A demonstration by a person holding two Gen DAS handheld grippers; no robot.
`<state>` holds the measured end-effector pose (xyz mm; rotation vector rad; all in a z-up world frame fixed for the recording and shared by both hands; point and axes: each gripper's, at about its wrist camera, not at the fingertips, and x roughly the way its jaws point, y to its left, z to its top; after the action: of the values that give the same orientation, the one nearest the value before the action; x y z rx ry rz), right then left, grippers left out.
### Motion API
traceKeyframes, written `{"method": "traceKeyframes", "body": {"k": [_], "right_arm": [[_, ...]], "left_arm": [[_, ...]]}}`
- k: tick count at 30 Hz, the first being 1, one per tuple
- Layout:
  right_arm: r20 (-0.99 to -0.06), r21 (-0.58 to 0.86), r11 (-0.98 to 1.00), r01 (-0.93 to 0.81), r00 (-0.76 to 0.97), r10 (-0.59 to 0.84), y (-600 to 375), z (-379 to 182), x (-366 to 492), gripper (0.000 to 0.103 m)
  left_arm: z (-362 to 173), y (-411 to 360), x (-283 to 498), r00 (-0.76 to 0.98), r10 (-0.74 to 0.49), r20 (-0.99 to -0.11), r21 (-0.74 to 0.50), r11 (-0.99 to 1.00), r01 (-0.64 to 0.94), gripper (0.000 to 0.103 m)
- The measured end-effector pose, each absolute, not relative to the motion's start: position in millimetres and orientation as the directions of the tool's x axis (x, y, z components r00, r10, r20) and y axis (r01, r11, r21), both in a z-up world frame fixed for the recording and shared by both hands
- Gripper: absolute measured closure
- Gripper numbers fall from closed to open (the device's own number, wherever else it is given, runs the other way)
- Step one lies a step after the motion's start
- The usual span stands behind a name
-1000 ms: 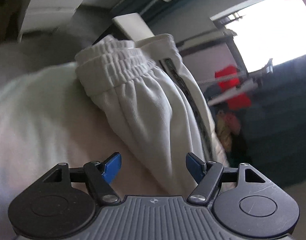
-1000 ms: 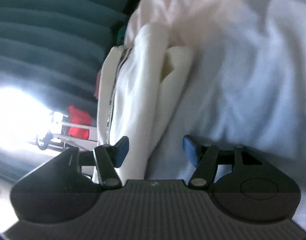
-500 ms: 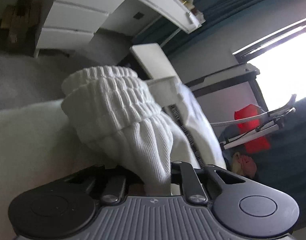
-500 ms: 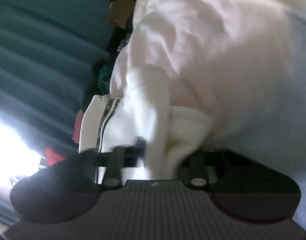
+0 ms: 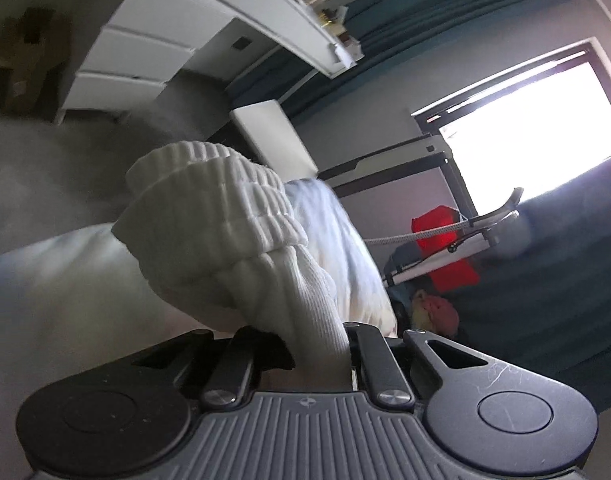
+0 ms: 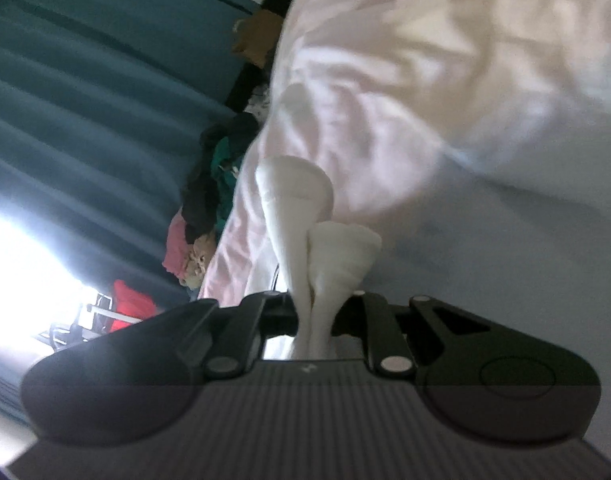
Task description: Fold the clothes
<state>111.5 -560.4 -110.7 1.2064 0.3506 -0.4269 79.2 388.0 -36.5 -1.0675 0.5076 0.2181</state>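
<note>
Rumpled pale bedding backs both closing grippers, left gripper pinching the white ribbed-knit garment at twelve o'clock, right gripper likewise; thin bunched holds might slip.

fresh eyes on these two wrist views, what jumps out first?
In the left wrist view, the white ribbed garment bunches up at centre, pinched in the left gripper. In the right wrist view, the right gripper is closing on white fabric folds over the pale bedding. The blown-out window glares at right.
</note>
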Motion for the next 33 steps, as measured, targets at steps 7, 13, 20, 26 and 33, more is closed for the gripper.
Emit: {"method": "traceKeyframes", "body": {"k": [7,13,20,26,33], "right_arm": [[-0.534,0.830,0.194,0.523,0.845,0.006,-563,-135,18,0.089],[-0.513,0.850,0.171,0.498,0.857,0.051,-561,-154,8,0.086],[-0.498,0.864,-0.051,0.501,0.865,0.070,-563,-181,-10,0.068],[-0.493,0.869,-0.019,0.495,0.868,0.050,-560,-176,-1,0.040],[-0.442,0.897,0.021,0.442,0.897,-0.001,-552,-164,7,0.017]], "left_arm": [[-65,405,8,0.783,-0.084,-0.617,-0.693,0.531,-0.488,0.091],[-73,409,-7,0.763,-0.125,-0.635,-0.658,0.605,-0.449,0.085],[-58,393,-29,0.717,-0.105,-0.689,-0.545,0.727,-0.418,0.047],[-17,386,-61,0.699,-0.001,-0.715,-0.349,0.868,-0.355,0.032],[37,330,-57,0.776,0.112,-0.621,-0.193,0.937,-0.290,0.020]]}}
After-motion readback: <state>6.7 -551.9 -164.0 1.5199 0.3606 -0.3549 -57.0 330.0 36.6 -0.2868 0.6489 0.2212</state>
